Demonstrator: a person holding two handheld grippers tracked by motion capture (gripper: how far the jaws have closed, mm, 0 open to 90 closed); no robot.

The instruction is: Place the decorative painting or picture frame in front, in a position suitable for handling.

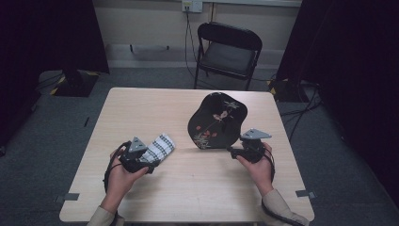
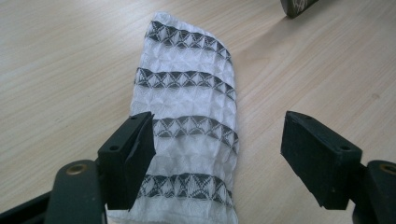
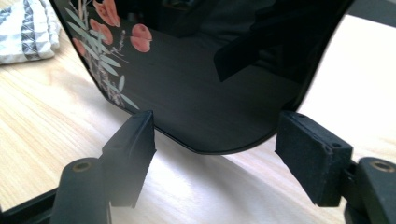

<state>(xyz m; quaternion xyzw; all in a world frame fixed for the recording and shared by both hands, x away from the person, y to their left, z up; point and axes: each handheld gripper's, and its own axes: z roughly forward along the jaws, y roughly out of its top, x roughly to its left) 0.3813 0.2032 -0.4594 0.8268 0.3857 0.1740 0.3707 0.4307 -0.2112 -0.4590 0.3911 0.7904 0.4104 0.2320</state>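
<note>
Left gripper (image 1: 149, 165), in my left hand (image 1: 121, 176) at about 8 o'clock on the table (image 1: 155, 106), hangs over the near end of a folded white cloth (image 1: 158, 147) with dark patterned stripes. Its jaws stand wide apart; in the left gripper view one jaw overlaps the cloth's (image 2: 189, 135) edge and the other is over bare wood, and nothing is gripped. Right gripper (image 1: 234, 151), in my right hand (image 1: 258, 165) at about 4 o'clock, points at a glossy black tray (image 1: 217, 121) painted with red flowers and pale leaves, lying right of centre. In the right gripper view its jaws are wide open just short of the tray's (image 3: 205, 98) near rim, which lies between them; I cannot tell if they touch it. Cloth and tray lie near each other but apart.
</note>
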